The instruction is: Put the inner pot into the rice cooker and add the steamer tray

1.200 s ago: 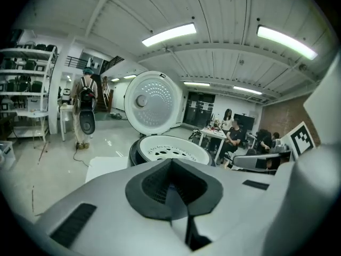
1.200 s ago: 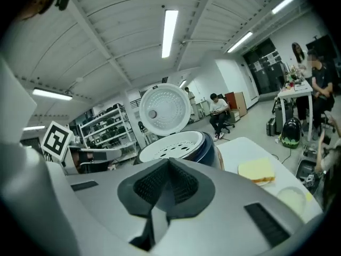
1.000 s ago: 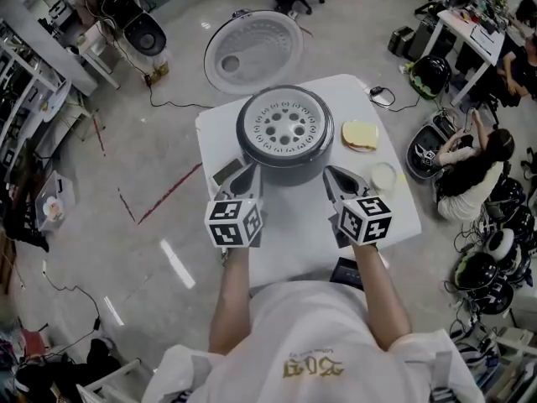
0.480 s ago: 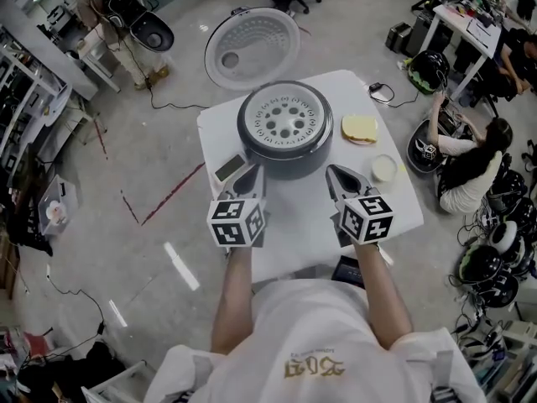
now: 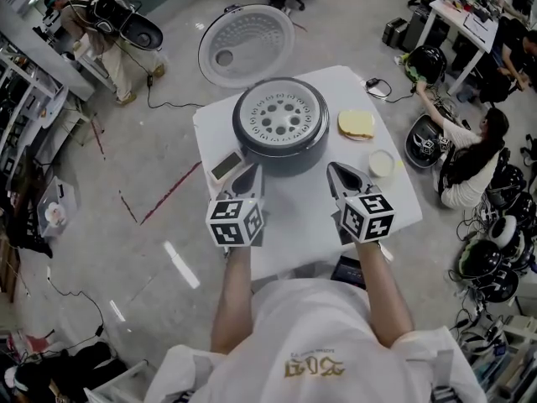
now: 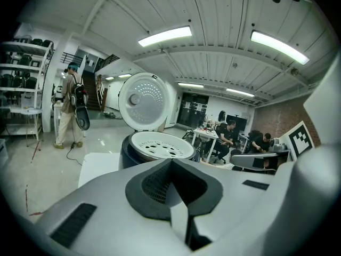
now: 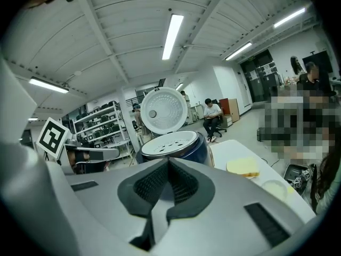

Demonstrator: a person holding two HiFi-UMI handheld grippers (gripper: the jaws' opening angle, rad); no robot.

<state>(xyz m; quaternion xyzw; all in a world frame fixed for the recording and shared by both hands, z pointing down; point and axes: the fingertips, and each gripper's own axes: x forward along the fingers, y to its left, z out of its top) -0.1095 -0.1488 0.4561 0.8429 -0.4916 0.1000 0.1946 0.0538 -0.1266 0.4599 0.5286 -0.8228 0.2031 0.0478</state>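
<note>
Grey polished concrete floor [image 5: 126, 149], marked with a red line [image 5: 168, 195] and crossed by black cables [image 5: 176, 105]. At the left edge, open metal shelves [image 5: 21, 91]; at the upper right, a white desk [image 5: 474, 23], crowded. In the middle, a square white table [image 5: 289, 229]. Overhead, white ribbed ceiling [image 6: 224, 9] with long light tubes [image 6: 164, 36] — all lit. Far behind, a brick wall [image 6: 279, 116] and dark glazed doors [image 6: 193, 110].

White gold-printed T-shirt [image 5: 315, 330], grey left claw [image 5: 251, 175] and right claw [image 5: 336, 171].
</note>
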